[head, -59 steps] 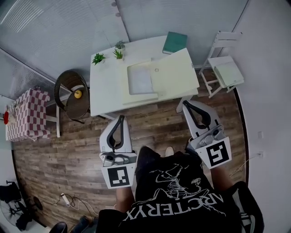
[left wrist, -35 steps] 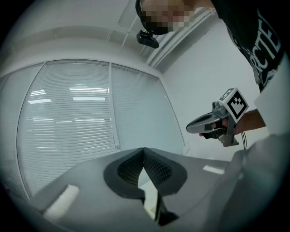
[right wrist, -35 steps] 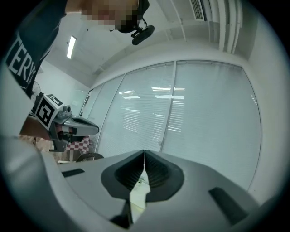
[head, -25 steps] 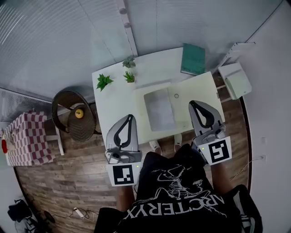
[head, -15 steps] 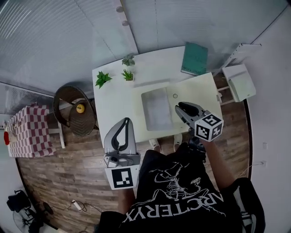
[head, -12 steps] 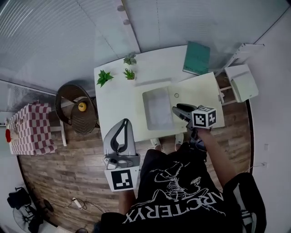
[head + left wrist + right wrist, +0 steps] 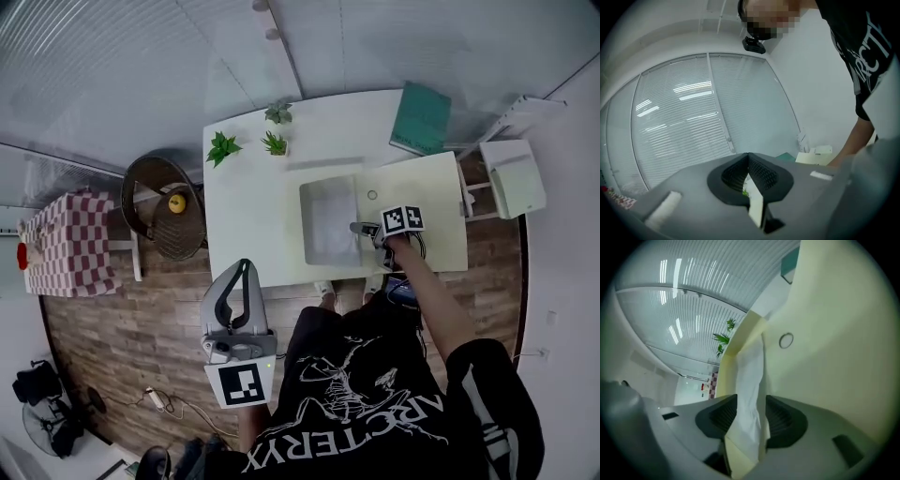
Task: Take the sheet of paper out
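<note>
An open pale yellow folder (image 7: pixel 427 220) lies on the white table (image 7: pixel 248 216), with a white sheet of paper (image 7: pixel 328 220) in its left half. My right gripper (image 7: pixel 356 228) is rolled onto its side at the sheet's right edge. In the right gripper view its jaws are opening, and the sheet's (image 7: pixel 750 380) edge stands between them, with gaps to the pads (image 7: pixel 780 416). The folder (image 7: pixel 834 333) fills the right of that view. My left gripper (image 7: pixel 246 265) hangs low beside my body, off the table, shut and holding nothing (image 7: pixel 748 157).
A green book (image 7: pixel 420 117) lies at the table's far right. Two small plants (image 7: pixel 223 147) (image 7: pixel 275 142) stand at the back. A white chair (image 7: pixel 516 178) is to the right; a wicker chair (image 7: pixel 169 206) and a checked cloth (image 7: pixel 61 244) to the left.
My right gripper dropped from beside my body to the table, rolled sideways and opened around the sheet's right edge. The left gripper stayed low. The table has come closer.
</note>
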Available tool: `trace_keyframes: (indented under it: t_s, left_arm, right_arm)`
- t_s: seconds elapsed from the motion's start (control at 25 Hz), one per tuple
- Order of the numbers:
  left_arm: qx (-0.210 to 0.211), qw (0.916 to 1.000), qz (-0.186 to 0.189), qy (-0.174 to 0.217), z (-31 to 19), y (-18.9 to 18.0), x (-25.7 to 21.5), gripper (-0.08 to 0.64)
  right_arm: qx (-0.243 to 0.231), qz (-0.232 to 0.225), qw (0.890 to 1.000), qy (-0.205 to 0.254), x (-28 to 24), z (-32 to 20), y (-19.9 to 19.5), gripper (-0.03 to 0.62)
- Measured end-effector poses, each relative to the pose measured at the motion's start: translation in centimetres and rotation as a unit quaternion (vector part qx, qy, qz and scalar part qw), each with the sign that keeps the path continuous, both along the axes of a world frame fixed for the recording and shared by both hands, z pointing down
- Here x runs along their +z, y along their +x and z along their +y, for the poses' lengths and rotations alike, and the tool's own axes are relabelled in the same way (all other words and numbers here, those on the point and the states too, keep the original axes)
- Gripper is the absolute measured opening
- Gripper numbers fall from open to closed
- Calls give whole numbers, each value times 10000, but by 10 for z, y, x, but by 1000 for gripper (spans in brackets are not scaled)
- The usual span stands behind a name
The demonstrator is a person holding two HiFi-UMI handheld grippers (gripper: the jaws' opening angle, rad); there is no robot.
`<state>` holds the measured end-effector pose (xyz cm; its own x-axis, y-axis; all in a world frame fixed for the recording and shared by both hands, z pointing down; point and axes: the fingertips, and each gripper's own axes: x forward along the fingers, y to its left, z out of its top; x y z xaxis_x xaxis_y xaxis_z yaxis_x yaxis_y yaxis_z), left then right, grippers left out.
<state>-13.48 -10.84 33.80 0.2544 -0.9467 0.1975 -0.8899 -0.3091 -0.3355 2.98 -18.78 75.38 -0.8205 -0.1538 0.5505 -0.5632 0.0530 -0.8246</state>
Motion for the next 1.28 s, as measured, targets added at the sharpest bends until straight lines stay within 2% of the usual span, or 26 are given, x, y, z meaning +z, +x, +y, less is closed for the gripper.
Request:
trace_keyframes:
  t_s: [0.04, 0.12, 0.24, 0.32, 0.44, 0.56, 0.68, 0.8, 0.96, 1.16, 1.28]
  left_arm:
    - [-31, 10000, -34, -14, 1, -1, 0, 11]
    - [-87, 9999, -93, -2, 1, -4, -2, 11]
    - [-134, 9998, -124, 48, 0, -4, -4, 11]
    - [-154, 9998, -112, 52, 1, -4, -5, 11]
    - [-139, 9998, -110, 71, 0, -3, -6, 11]
    - [-71, 9999, -69, 129, -3, 0, -7, 11]
    - [59, 9998, 10, 188, -10, 5, -7, 11]
    - [266, 9993, 95, 234, -19, 16, -6, 11]
    - [571, 9976, 225, 305, -30, 31, -5, 11]
    - [845, 9951, 370, 369, -39, 46, -8, 11]
    - [918, 9941, 441, 378, -43, 50, -9, 11]
  right_arm:
    - [-14, 41, 10000, -20, 5, -2, -2, 158]
    - [-66, 12, 10000, -68, 10, -6, -10, 109]
    - [-160, -196, 9995, -167, 9, -12, -29, 109]
    - [-251, -171, 9994, -159, 11, -14, -38, 102]
    - [-428, -21, 9990, -88, 13, -14, -46, 29]
    - [-581, 205, 9978, 234, 6, -14, -40, 21]
    - [-501, 412, 9946, 807, -23, -15, -18, 18]
    - [-426, 664, 9848, 1545, -68, -15, 12, 17]
    - [-203, 847, 9656, 2450, -137, -16, 50, 17]
    - [275, 738, 9478, 3089, -216, -16, 84, 15]
    - [382, 684, 9250, 3719, -270, -16, 88, 15]
